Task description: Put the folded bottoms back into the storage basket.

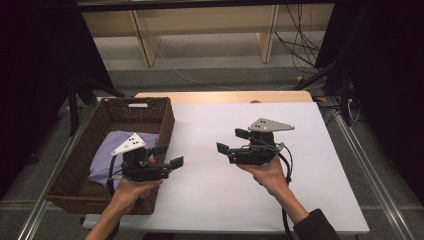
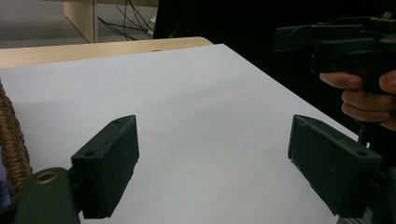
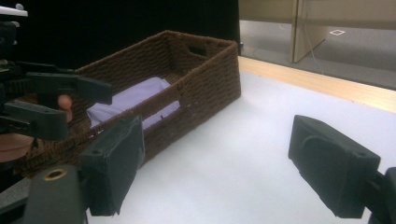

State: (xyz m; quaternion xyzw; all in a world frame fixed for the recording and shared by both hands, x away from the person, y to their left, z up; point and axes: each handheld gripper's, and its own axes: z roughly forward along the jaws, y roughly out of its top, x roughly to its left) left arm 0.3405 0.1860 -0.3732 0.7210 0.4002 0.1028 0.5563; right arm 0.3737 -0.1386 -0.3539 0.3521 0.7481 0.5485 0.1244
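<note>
Lavender cloth (image 1: 111, 151) lies in wicker basket (image 1: 162, 119) at surface's left edge. Left gripper (image 1: 169, 156) and right gripper (image 1: 232, 140) hover, jaws spread, empty. Placing step looks finished; next move likely calls for withdrawing hands.

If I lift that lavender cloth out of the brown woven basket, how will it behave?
The lavender cloth would probably go floppy and drape from whichever spot gets pinched, since it lies in soft rumpled folds. It looks light, so the brown woven basket likely stays put. A loose fold might drag over the basket's rim, judging by how it spreads across the bottom.
</note>
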